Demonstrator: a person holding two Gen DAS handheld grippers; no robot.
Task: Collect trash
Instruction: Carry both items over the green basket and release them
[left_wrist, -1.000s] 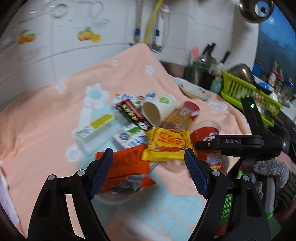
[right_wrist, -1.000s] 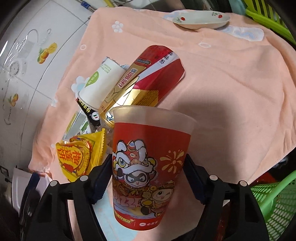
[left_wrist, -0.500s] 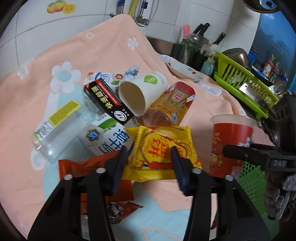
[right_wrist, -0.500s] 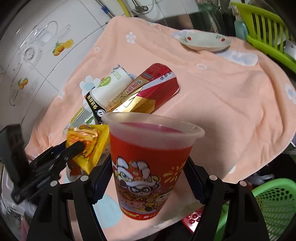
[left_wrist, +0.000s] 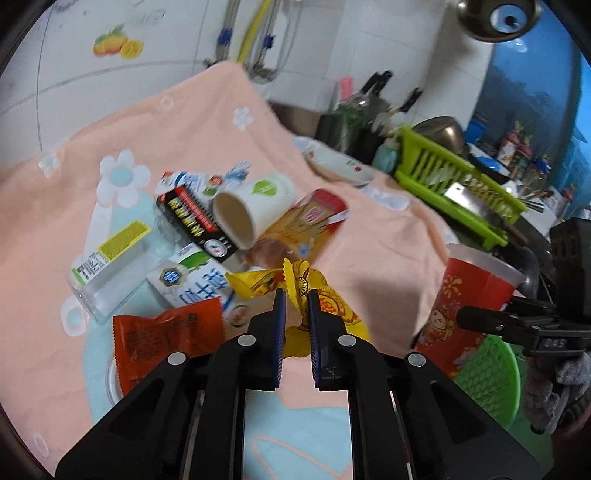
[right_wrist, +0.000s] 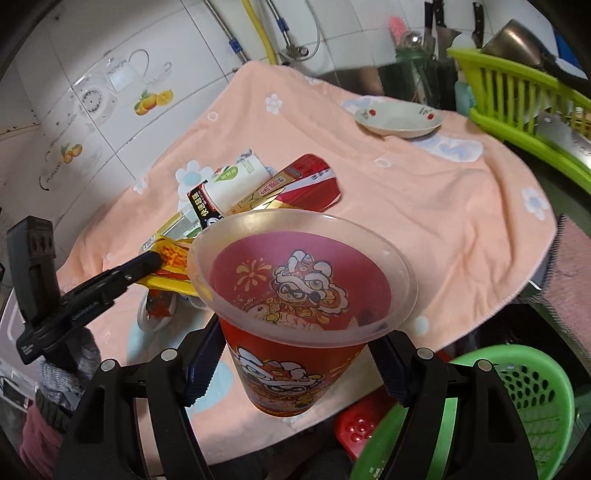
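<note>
**Trash pile on the peach cloth**

I see the crumpled yellow snack wrapper pinched and lifted at its edge. At its 9 o'clock lies the orange-red foil packet, flat. At 11 o'clock a white-and-blue milk carton, a black box and a white paper cup lie on their sides. At 3 o'clock I hold the red cartoon-printed plastic cup, upright and empty.

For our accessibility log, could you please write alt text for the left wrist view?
The left gripper pinches a yellow snack wrapper above a peach cloth strewn with trash. At right, the right gripper holds a red cup near a green basket.
</note>
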